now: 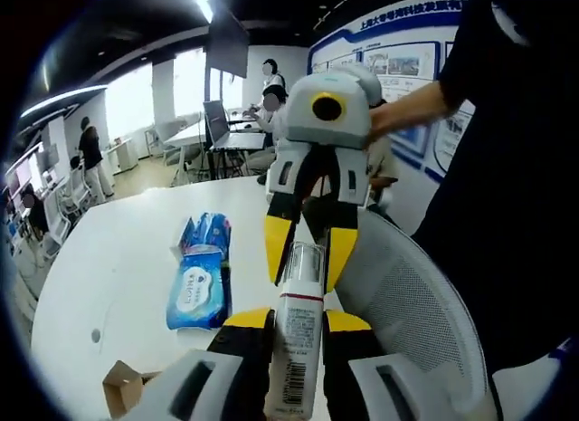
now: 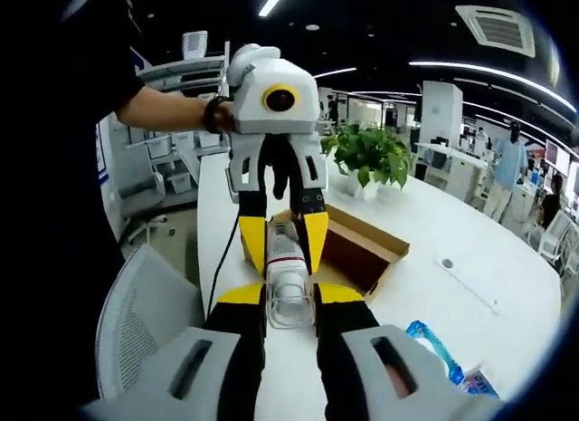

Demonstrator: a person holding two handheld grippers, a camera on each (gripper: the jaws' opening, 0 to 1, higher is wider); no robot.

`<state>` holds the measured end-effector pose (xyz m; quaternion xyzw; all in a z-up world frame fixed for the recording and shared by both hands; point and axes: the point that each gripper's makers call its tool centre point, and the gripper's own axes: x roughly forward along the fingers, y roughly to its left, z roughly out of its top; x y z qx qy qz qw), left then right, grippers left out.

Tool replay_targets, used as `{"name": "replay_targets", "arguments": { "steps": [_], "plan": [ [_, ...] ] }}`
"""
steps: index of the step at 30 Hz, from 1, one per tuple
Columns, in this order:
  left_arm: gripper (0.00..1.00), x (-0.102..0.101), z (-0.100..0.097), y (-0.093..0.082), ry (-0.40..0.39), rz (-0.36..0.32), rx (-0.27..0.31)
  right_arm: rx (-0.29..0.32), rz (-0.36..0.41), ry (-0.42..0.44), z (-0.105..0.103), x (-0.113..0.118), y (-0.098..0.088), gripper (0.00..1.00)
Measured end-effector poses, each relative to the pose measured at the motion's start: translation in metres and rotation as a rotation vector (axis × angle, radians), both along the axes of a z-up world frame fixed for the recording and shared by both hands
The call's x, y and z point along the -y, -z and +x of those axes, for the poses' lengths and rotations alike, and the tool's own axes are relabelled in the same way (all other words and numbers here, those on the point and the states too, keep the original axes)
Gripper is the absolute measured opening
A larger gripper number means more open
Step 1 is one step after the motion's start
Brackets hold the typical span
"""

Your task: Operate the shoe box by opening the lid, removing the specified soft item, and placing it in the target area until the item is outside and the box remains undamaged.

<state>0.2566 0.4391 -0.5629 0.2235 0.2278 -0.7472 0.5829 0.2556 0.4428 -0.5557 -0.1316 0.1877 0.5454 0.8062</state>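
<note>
A white tube (image 1: 299,335) with a barcode and a clear cap is held between both grippers above the white table (image 1: 118,267). My left gripper (image 1: 298,323) is shut on its barcode end. My right gripper (image 1: 304,263) faces it and clamps the clear-cap end. In the right gripper view, my right gripper (image 2: 289,299) is shut on the clear cap of the tube (image 2: 288,281), and the left gripper (image 2: 282,244) grips the far end. The open cardboard shoe box (image 2: 366,244) lies on the table just behind the tube.
Two blue soft packs (image 1: 200,290) lie on the table left of the tube; one blue pack (image 2: 434,349) shows at lower right. A white mesh chair (image 1: 412,308) stands at the table edge. A potted plant (image 2: 366,154) stands behind the box. A cardboard corner (image 1: 120,391) pokes in.
</note>
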Motion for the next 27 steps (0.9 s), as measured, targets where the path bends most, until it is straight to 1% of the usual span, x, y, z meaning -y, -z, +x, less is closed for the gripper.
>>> {"name": "replay_targets", "arguments": {
  "steps": [3,6,8,13,17,19,24,25,27],
  "plan": [
    [0.21,0.0,-0.002,0.002,0.0,-0.001,-0.015,-0.008,-0.002,-0.001,-0.001,0.001,0.001,0.17],
    [0.21,0.001,-0.003,0.004,-0.004,-0.005,-0.024,-0.039,0.026,0.016,-0.002,0.001,0.001,0.17],
    [0.21,0.001,-0.004,0.005,-0.008,-0.009,-0.033,-0.054,0.029,0.022,-0.002,0.002,0.003,0.17],
    [0.24,0.002,-0.008,0.005,0.002,-0.012,-0.038,-0.056,0.022,0.023,-0.003,0.002,0.006,0.17],
    [0.27,0.001,-0.008,0.004,-0.005,-0.016,-0.033,-0.061,0.031,0.033,0.0,0.002,0.007,0.17],
    [0.3,-0.001,-0.005,0.005,-0.021,-0.018,-0.032,-0.065,0.028,0.041,0.001,0.004,0.009,0.17],
    [0.31,-0.01,0.004,0.003,-0.104,-0.053,-0.048,-0.075,0.008,0.053,0.0,0.014,0.015,0.17],
    [0.31,-0.012,0.006,0.003,-0.132,-0.066,-0.056,-0.078,0.006,0.056,0.0,0.017,0.016,0.17],
    [0.34,-0.018,0.011,0.007,-0.18,-0.063,-0.04,-0.089,0.0,0.07,0.001,0.023,0.02,0.17]
  ]
}}
